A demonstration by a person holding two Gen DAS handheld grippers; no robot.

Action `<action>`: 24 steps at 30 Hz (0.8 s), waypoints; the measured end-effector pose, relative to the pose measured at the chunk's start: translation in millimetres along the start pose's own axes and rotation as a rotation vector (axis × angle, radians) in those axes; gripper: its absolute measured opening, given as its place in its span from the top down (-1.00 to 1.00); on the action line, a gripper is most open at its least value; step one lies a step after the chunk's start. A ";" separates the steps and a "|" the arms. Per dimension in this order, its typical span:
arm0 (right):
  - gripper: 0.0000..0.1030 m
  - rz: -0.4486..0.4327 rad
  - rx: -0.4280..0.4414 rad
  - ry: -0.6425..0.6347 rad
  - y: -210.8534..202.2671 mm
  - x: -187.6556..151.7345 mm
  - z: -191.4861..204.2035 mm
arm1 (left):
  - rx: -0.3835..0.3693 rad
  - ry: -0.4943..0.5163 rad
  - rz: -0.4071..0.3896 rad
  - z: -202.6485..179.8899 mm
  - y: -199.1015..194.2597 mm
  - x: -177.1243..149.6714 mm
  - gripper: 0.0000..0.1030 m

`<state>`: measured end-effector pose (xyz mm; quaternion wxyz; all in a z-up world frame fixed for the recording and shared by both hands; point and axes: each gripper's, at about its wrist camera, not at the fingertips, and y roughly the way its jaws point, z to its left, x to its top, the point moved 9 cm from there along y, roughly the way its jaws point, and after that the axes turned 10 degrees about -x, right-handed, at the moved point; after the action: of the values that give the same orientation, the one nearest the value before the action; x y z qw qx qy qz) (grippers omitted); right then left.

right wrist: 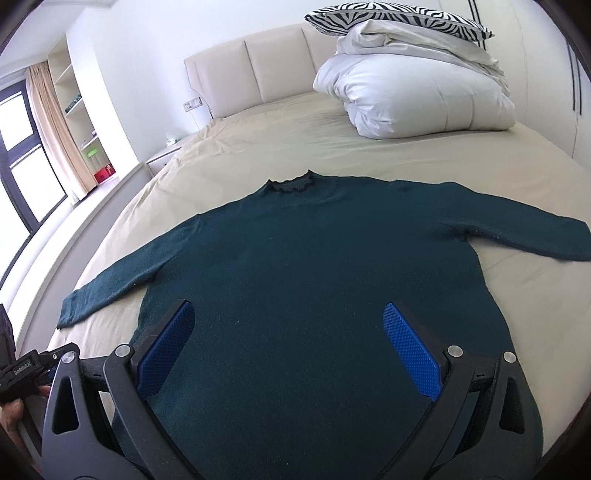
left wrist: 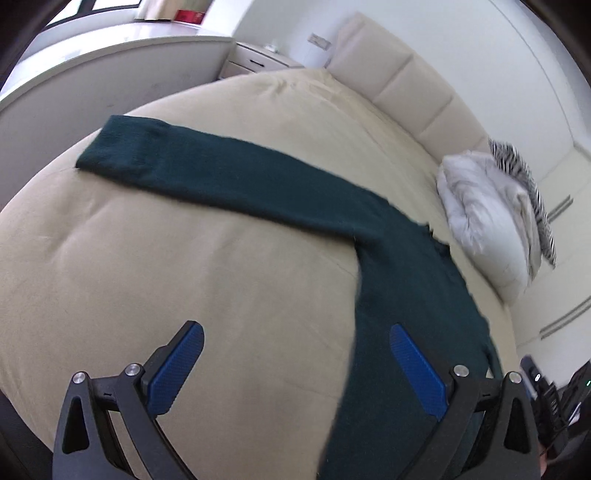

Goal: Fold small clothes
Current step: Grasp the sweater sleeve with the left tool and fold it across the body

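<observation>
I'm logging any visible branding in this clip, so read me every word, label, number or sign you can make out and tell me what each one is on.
"GenRobot.AI", as best it reads, small and tilted: on the black body of the left gripper, seen at the right wrist view's lower left edge.
Red box by the window: any print is too blurred to read.
Dark green sweater: no label or print visible.

text: "GenRobot.AI" (partly legible) | on: left hand-held gripper (right wrist: 26,373) body
</observation>
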<state>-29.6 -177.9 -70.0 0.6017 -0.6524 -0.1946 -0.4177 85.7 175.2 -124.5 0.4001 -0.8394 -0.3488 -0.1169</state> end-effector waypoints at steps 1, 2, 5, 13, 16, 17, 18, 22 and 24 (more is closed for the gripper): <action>-1.00 -0.003 0.010 -0.002 2.2 3.4 4.1 | -0.022 -0.044 -0.030 10.7 -3.6 8.7 -1.00; -1.00 -0.004 0.016 -0.005 4.2 6.5 7.1 | -0.039 -0.096 -0.056 22.5 -6.4 17.3 -1.00; -0.99 -0.003 0.037 -0.013 11.8 14.5 16.4 | -0.083 -0.232 -0.152 61.1 -12.1 45.6 -0.97; -0.52 0.065 0.101 -0.002 45.5 23.6 41.4 | -0.158 -0.580 -0.376 147.3 -16.1 95.1 -0.76; -0.52 0.076 0.119 0.006 55.5 23.5 50.2 | -0.167 -0.665 -0.437 167.0 -16.0 109.9 -0.70; -0.51 0.080 0.122 0.006 58.8 23.7 53.1 | -0.167 -0.691 -0.449 174.5 -14.6 114.2 -0.65; -0.50 0.084 0.124 0.005 61.3 23.3 55.2 | -0.168 -0.720 -0.462 180.7 -13.0 117.8 -0.61; -0.50 0.089 0.130 0.012 69.9 22.4 57.8 | -0.172 -0.799 -0.499 202.2 -8.8 130.3 -0.25; -0.50 0.095 0.130 0.023 72.3 20.6 55.1 | -0.156 -0.818 -0.492 203.6 -2.6 134.0 0.09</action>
<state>54.1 -145.2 -95.0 0.6641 -0.6157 -0.1831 -0.3826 164.8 395.6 -192.1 0.1266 -0.7365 -0.6560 0.1058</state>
